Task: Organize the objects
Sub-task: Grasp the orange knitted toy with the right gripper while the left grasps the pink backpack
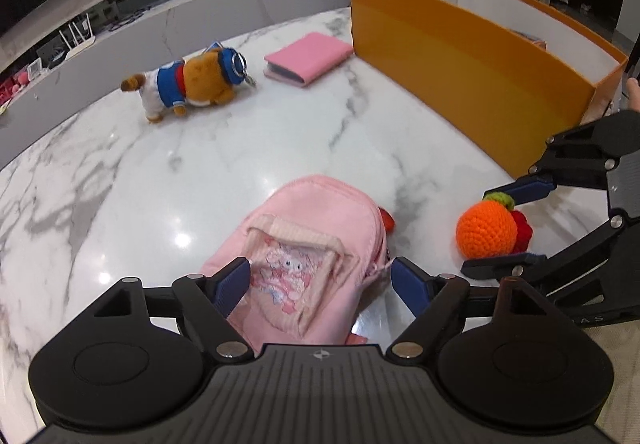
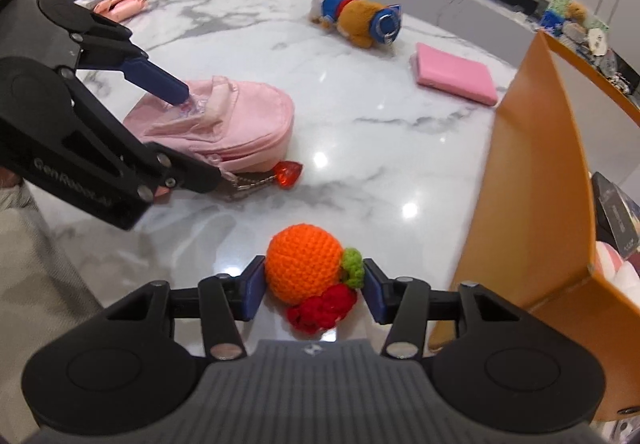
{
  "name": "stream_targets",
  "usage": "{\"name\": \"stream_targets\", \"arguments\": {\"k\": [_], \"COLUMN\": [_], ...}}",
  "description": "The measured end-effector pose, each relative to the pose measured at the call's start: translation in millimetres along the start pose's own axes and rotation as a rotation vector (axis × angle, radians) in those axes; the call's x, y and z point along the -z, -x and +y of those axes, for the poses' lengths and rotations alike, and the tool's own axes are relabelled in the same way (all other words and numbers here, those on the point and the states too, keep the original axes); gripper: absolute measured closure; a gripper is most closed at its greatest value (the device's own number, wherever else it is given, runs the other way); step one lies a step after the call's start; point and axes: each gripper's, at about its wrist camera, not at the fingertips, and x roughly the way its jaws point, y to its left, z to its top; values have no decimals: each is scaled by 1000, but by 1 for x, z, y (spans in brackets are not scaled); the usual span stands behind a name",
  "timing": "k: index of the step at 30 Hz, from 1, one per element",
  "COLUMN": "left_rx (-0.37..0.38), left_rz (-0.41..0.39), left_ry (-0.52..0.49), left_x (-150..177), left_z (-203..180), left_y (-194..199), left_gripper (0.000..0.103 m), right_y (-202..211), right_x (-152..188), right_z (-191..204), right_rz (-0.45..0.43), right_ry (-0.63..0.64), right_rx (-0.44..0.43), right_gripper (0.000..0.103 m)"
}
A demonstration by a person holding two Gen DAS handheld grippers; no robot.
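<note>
Pink pouch (image 1: 308, 260) rounded end pointing away, left claw (image 1: 320, 284) astride it, right claw (image 2: 314, 290) flanking crochet orange (image 2: 305, 268)

white marble table (image 1: 168, 147) had a pink pouch (image 1: 312, 244) and crochet orange (image 1: 486, 230) near its front edge, plush bear (image 1: 192, 85) and pink wallet (image 1: 306, 57) further back, orange box (image 1: 460, 67) along the right edge.

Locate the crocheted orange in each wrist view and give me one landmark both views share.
Left wrist view: the crocheted orange sits low on the right, between the right gripper's fingers.
Right wrist view: it sits at bottom centre, between that gripper's blue pads.
Shared landmark: the orange box, just beyond the orange in the left view, to its right in the right view.
</note>
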Motion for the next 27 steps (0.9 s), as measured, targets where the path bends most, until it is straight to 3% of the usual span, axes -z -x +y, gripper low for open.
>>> {"name": "stream_targets", "arguments": {"k": [10,14,17,21,27], "left_rx": [12,81,90,100,189], "left_rz": [-146,-169,-167,-135,-66], "left_ry": [-32,-39,-61,-63,-57], "left_x": [6,11,12,13,21], "left_z": [22,29,29,30,32], "left_y": [0,-4,-9,-15,-24], "left_gripper": [9,7,1,0,0], "right_y": [-2,0,0,-1,-4], "right_x": [15,23,26,24,21], "right_z": [-5,-3,-6,-7,-7], "right_rz": [-100,-157,-183,-188,-183], "right_ry": [-49,-48,-61,-65,-70], "right_rx": [-88,-92,-109,-117,-113], "right_gripper": [33,32,32,32,32]}}
